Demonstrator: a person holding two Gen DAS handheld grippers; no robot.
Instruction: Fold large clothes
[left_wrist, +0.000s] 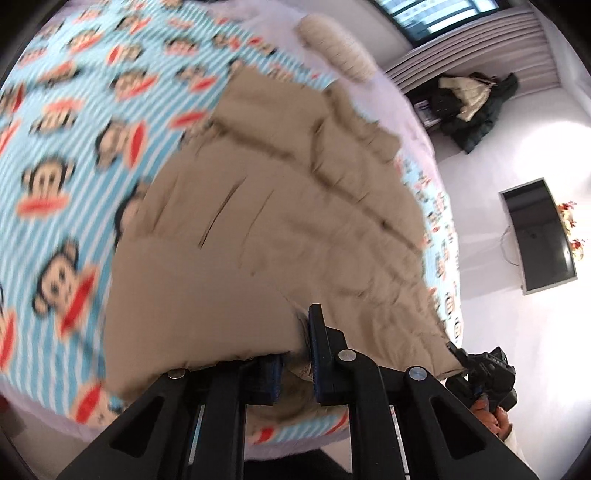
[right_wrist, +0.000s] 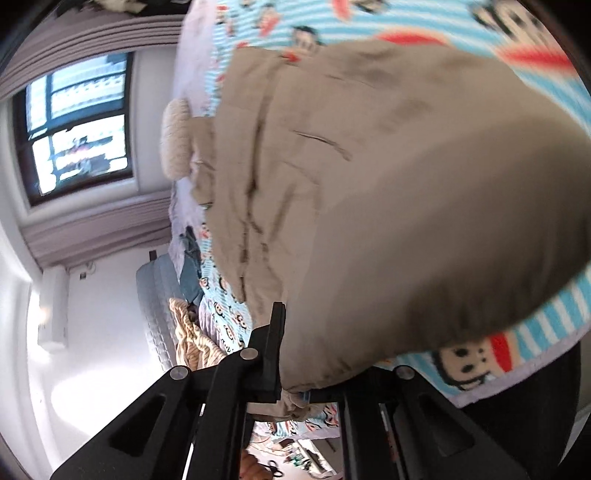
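A large tan padded coat (left_wrist: 258, 221) lies spread on a bed covered by a blue striped monkey-print blanket (left_wrist: 74, 110). A cream fur trim (left_wrist: 336, 48) shows at the coat's far end. My left gripper (left_wrist: 295, 363) is shut on the coat's near hem, which is raised and bunched between the pads. In the right wrist view the coat (right_wrist: 406, 184) bulges up close, and my right gripper (right_wrist: 295, 384) is shut on its near edge. The cloth hides the right finger. The right gripper (left_wrist: 480, 369) also shows at the coat's corner, with a hand behind it.
A dark flat screen (left_wrist: 539, 236) hangs on the white wall, and dark clothes (left_wrist: 472, 107) are piled near the curtains. In the right wrist view, a window (right_wrist: 77, 129), a grey headboard (right_wrist: 155, 295) and a striped yellow cloth (right_wrist: 192, 339) lie to the left.
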